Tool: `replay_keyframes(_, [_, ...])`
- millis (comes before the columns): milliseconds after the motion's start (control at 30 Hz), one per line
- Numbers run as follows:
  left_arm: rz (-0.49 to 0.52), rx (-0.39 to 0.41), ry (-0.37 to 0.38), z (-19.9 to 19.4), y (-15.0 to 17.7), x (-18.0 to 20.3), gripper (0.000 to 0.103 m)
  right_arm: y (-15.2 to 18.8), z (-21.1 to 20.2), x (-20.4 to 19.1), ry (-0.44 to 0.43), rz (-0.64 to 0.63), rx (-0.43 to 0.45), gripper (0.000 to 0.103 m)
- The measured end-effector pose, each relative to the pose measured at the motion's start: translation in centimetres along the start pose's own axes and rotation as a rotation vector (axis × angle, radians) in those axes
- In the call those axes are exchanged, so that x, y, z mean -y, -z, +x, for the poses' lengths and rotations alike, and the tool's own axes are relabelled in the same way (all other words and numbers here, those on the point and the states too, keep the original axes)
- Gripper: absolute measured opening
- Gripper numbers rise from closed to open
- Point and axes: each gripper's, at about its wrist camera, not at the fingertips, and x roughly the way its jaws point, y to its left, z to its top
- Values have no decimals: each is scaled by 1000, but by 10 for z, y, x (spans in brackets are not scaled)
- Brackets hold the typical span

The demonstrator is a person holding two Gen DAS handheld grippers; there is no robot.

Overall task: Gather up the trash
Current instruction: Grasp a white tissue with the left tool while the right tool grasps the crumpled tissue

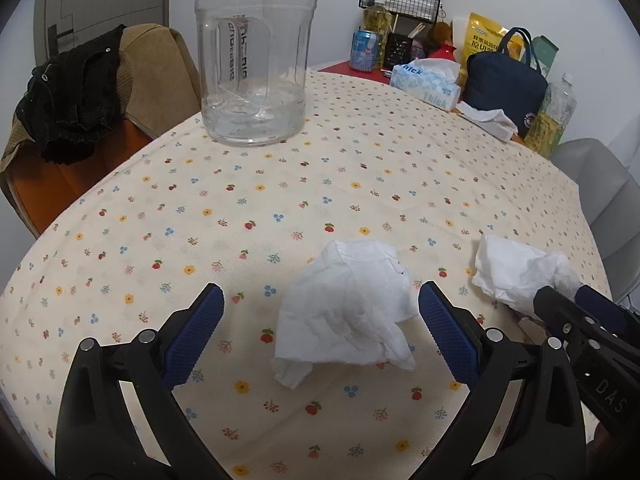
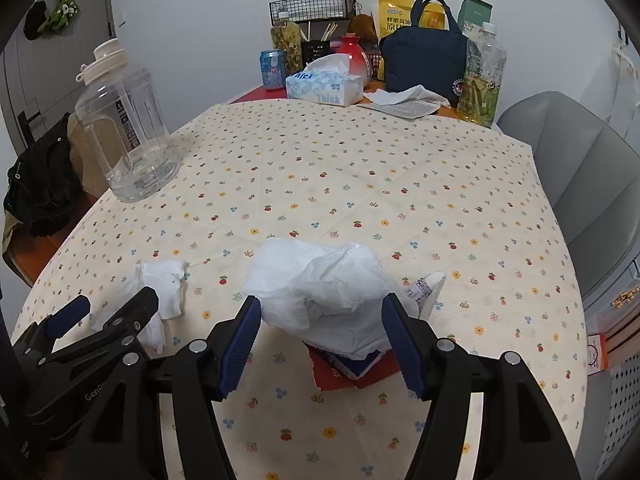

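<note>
A crumpled white tissue point(image 1: 352, 308) lies on the flowered tablecloth point(image 1: 280, 200) between the open fingers of my left gripper point(image 1: 320, 308); it also shows in the right wrist view point(image 2: 160, 292). A bigger wad of white tissue point(image 2: 324, 288) lies over a red and blue wrapper point(image 2: 344, 368), between the open fingers of my right gripper point(image 2: 322, 316). That wad shows in the left wrist view point(image 1: 516, 268) with my right gripper point(image 1: 560, 300) at it. My left gripper point(image 2: 104, 308) shows at the lower left of the right wrist view. Neither gripper holds anything.
A large clear water jug point(image 1: 254, 52) stands at the table's far left. At the back are a tissue box point(image 2: 326, 84), a can point(image 2: 273, 69), a navy bag point(image 2: 424, 56), bottles point(image 2: 480, 76) and a wire basket point(image 2: 312, 6). A grey chair point(image 2: 580, 168) stands right, a chair with dark clothes point(image 1: 72, 92) left.
</note>
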Motion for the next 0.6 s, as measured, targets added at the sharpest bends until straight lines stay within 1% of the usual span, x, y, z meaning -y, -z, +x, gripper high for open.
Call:
replay_keyframes(67, [1,-7,0,3,-1,2,94,0,3,0,0,0,-2,60])
replay_keyframes(100, [1,-17,4,5,-1,2,88,-1,6,0,-2,1,-7,53])
replay_keyframes(133, [0,-32,10,8,-1,2,78,-1,8,1,-3,2,-13,49])
replay_keyframes(200, [2,-62,9,14,0,4,66,0,12,2,-9,3,-29,32])
replay_keyframes(233, [3,-58,6,13,0,5,59,0,13,2,-10,2,-34,28])
replay_keyframes(267, [8,-59,11,13,0,6,55,0,13,3,-13,0,-38,21])
replay_keyframes(300, [15,-59,6,13,0,7,47,1,13,2,-15,-2,-39,17])
replay_keyframes(333, [23,-59,5,13,1,9,34,2,13,2,-15,-5,-39,15])
replay_keyframes(367, [25,-59,7,13,1,10,28,3,11,2,-15,-8,-37,13])
replay_keyframes(400, [25,-59,9,13,1,11,19,3,9,1,-17,-11,-32,12])
replay_keyframes(433, [23,-58,8,12,2,11,14,4,6,0,-18,-13,-26,11])
replay_keyframes(500, [19,-45,11,8,2,11,12,4,-2,0,-22,-16,-8,10])
replay_keyframes(600, [23,-31,20,1,2,15,11,3,-16,2,-23,-15,17,10])
